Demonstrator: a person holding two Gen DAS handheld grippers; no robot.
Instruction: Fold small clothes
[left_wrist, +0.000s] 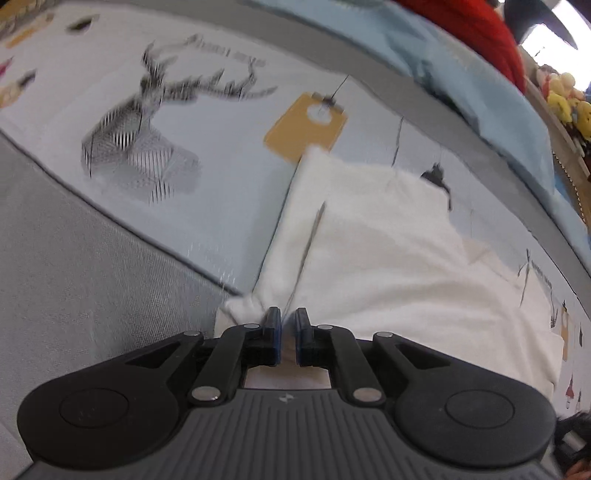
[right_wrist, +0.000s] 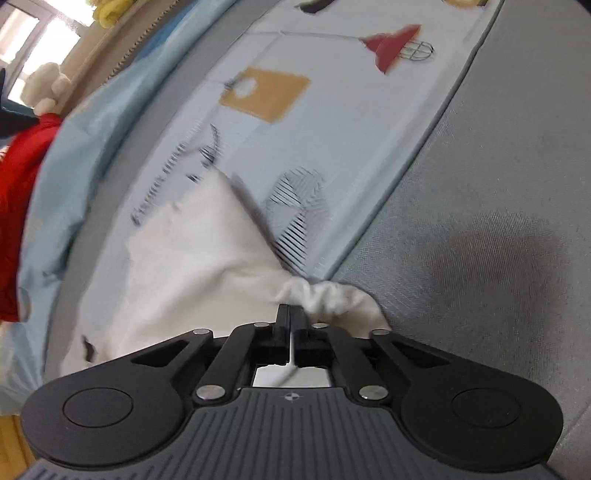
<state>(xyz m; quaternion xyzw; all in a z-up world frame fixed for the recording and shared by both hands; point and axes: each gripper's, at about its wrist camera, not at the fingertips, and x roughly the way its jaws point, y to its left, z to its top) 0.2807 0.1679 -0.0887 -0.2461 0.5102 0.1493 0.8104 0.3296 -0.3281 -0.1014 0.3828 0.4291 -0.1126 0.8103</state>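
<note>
A small white garment (left_wrist: 388, 251) lies on a pale blue printed bedsheet (left_wrist: 229, 177), partly folded, with a fold line running away from my left gripper. My left gripper (left_wrist: 288, 319) is shut on the garment's near edge, where the cloth bunches at the blue-padded fingertips. In the right wrist view the same white garment (right_wrist: 192, 254) stretches away to the left. My right gripper (right_wrist: 291, 314) is shut on a bunched, gathered corner of it (right_wrist: 332, 299), with cloth showing between the jaws.
The printed sheet (right_wrist: 332, 140) has a deer, tag and lamp pattern. Grey fabric (left_wrist: 74, 266) borders it (right_wrist: 498, 221). A light blue blanket (left_wrist: 480, 81) and a red garment (left_wrist: 476, 33) lie beyond; the red garment also shows in the right wrist view (right_wrist: 22, 184). Plush toys (left_wrist: 565, 99) sit at the far edge.
</note>
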